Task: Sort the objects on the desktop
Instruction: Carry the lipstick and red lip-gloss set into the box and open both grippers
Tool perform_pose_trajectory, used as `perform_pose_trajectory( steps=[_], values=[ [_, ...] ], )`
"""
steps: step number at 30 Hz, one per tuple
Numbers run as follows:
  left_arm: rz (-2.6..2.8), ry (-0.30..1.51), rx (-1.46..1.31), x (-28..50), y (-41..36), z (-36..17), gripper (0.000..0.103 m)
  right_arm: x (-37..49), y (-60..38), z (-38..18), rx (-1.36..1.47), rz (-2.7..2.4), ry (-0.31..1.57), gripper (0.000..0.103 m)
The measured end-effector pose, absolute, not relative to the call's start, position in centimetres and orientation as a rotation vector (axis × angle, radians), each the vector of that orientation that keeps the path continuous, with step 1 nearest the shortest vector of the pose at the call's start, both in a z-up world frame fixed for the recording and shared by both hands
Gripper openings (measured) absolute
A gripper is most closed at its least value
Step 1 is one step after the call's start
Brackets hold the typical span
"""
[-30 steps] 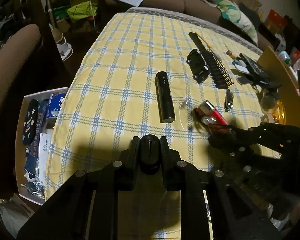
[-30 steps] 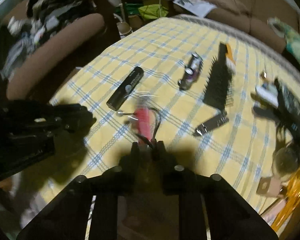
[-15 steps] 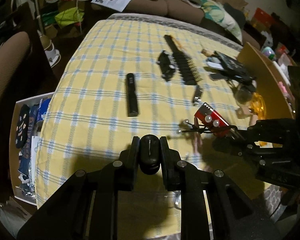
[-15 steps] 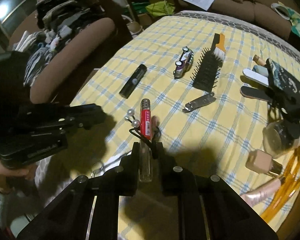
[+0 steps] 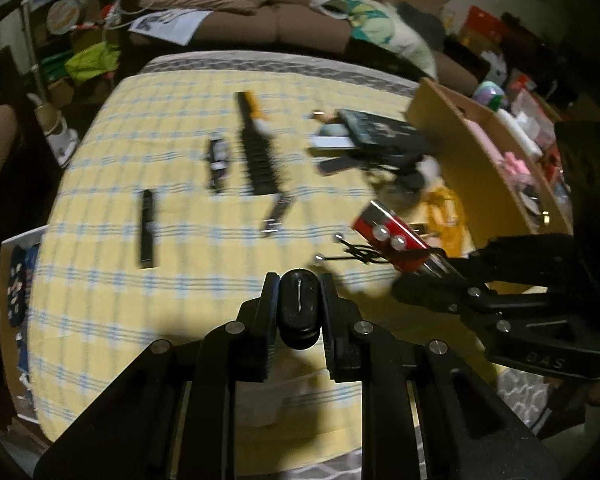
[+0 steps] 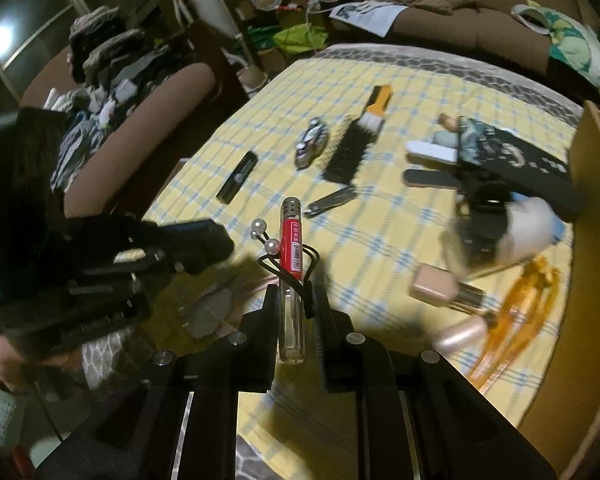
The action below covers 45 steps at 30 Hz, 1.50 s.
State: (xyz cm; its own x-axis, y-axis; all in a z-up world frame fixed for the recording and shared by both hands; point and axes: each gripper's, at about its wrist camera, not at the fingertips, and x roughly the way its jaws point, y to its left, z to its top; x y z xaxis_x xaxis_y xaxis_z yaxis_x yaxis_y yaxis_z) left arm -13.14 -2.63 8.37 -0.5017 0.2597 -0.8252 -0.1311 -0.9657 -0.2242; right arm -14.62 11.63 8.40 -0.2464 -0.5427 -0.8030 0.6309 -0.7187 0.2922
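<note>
Red-labelled tube (image 5: 388, 232), left wrist view: clear of the surface (image 5: 100, 300), above its near edge toward the right-hand corner, pinched at its lower end by the right tongs (image 5: 428, 276). Tangled round it, a pearl-headed wire (image 5: 360, 250). Left tongs (image 5: 299, 300) closed on a black cylinder (image 5: 299, 308), seen end-on, also off the cloth. Lying across the middle of the surface: black stick (image 5: 147, 232), toy car (image 5: 219, 160), hairbrush (image 5: 256, 156), nail clipper (image 5: 278, 214). At the right edge, an open cardboard box (image 5: 460, 140). On the body of the right tongs, raised letters, roughly "DAS".

Right wrist view: same tube (image 6: 292, 248) upright between the closed pads of the right tongs (image 6: 294, 308), gripped on the clear section below the red label, silver perforated cap on top. Probably light, stiff, smooth and slippery; possibly glass, so fragile. Best held as now, across the barrel, firmly without crushing, and set down rather than dropped. Pearl-headed wire (image 6: 270, 246) only hooked on, likely to slide off. Label: white Chinese characters above a barcode strip, too small to read with certainty. Left tongs (image 6: 216, 246) just beside, toward the near left corner; load hidden from here. Toward the right edge: nail files (image 6: 432, 150), foundation bottle (image 6: 436, 286), orange hair claw (image 6: 516, 312).
</note>
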Motion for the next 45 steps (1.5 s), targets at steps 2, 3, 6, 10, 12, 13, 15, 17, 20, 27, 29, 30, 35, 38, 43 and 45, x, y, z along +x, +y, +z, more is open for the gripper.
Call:
perform_pose_trajectory(
  steps=[2,3,6,10,12,13,15,17,20,27,29,30,35,38,43,45],
  values=[
    [2.506,-0.205,-1.411,-13.5,-1.0,8.8,0.018,-14.8,13.0,9.2,1.239,-2.041,0.096,0.015],
    [2.496,-0.206,-1.404,-13.6,-0.2,9.1,0.018,-14.9,13.7,9.6,1.233,-2.052,0.087,0.015],
    [2.477,-0.2,-1.375,-14.4,2.6,10.1,0.018,-15.5,16.4,11.0,1.218,-2.106,0.052,0.015],
    [2.451,-0.174,-1.329,-16.0,6.6,11.8,0.018,-17.1,20.9,12.8,1.2,-2.2,-0.025,0.015],
    [2.442,-0.145,-1.306,-17.1,9.0,12.8,0.018,-18.1,23.6,13.7,1.191,-2.265,-0.051,0.015],
    [2.44,-0.133,-1.299,-17.7,10.0,13.1,0.018,-18.6,24.5,14.0,1.191,-2.284,-0.057,0.015],
    [2.431,-0.12,-1.287,-19.1,12.2,13.7,0.018,-20.0,27.4,14.2,1.209,-2.345,-0.097,0.015],
    [2.417,-0.112,-1.287,-20.3,14.1,13.9,0.018,-21.2,29.6,14.0,1.234,-2.396,-0.116,0.015],
    [2.394,-0.088,-1.284,-22.1,17.3,13.9,0.018,-23.0,31.8,12.9,1.291,-2.439,-0.105,0.015],
    [2.352,-0.008,-1.331,-25.7,23.8,11.6,0.018,-25.5,34.4,10.1,1.385,-2.432,-0.128,0.015],
    [2.35,-0.013,-1.348,-26.5,24.2,11.0,0.018,-26.2,34.8,9.2,1.416,-2.44,-0.127,0.015],
    [2.344,-0.032,-1.35,-26.9,24.4,10.7,0.018,-26.4,35.1,8.8,1.426,-2.436,-0.131,0.015],
    [2.33,-0.067,-1.374,-28.1,24.7,10.1,0.018,-26.9,36.2,8.7,1.426,-2.45,-0.174,0.017],
    [2.341,-0.12,-1.362,-28.2,24.3,10.5,0.024,-26.8,36.5,8.9,1.42,-2.46,-0.174,0.018],
    [2.36,-0.105,-1.34,-27.3,23.7,11.6,0.036,-26.3,36.8,9.1,1.425,-2.48,-0.17,0.029],
    [2.372,-0.099,-1.33,-26.7,22.9,12.2,0.038,-26.0,36.6,9.5,1.426,-2.492,-0.144,0.029]
  ],
)
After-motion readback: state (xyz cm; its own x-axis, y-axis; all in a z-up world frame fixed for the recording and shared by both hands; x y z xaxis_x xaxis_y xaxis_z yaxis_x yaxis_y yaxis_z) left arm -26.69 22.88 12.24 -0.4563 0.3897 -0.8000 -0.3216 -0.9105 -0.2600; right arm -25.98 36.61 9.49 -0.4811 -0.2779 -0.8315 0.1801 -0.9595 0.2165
